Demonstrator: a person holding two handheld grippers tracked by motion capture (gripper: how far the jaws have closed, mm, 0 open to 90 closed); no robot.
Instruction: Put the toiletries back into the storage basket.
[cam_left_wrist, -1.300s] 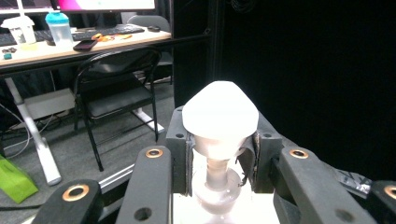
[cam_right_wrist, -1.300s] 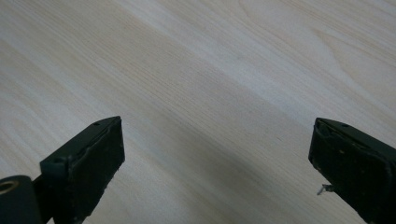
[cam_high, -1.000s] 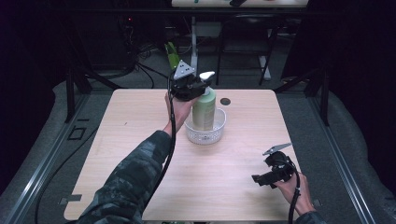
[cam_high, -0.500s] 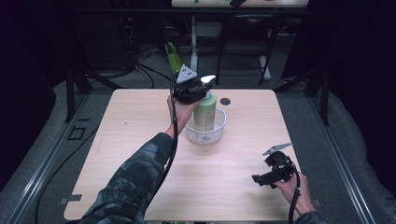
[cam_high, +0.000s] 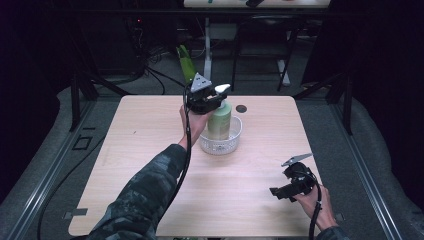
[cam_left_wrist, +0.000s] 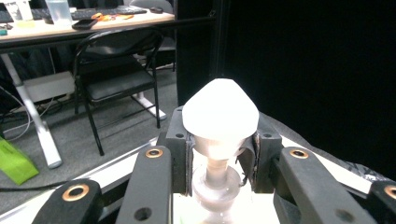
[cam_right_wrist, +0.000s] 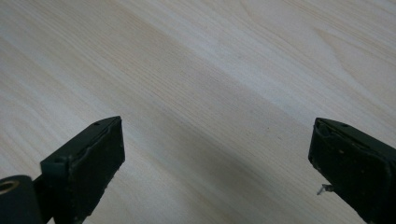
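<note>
One bottle (cam_high: 219, 120) is clamped at its pump neck by the left tongs (cam_left_wrist: 219, 154), standing in the bowl (cam_high: 235, 137) at frame centre and seemingly either just placed or about to be lifted, while the right tongs (cam_right_wrist: 215, 172) are held apart over the table (cam_high: 150, 150) at lower right.

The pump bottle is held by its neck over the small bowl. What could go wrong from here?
1. The left gripper holds the pump bottle only at its thin neck under the white pump head, so the bottle may swing or slip.
2. The clear bowl looks light; the bottle could tip or drag it.
3. The right gripper is open and far off, giving no support.
</note>
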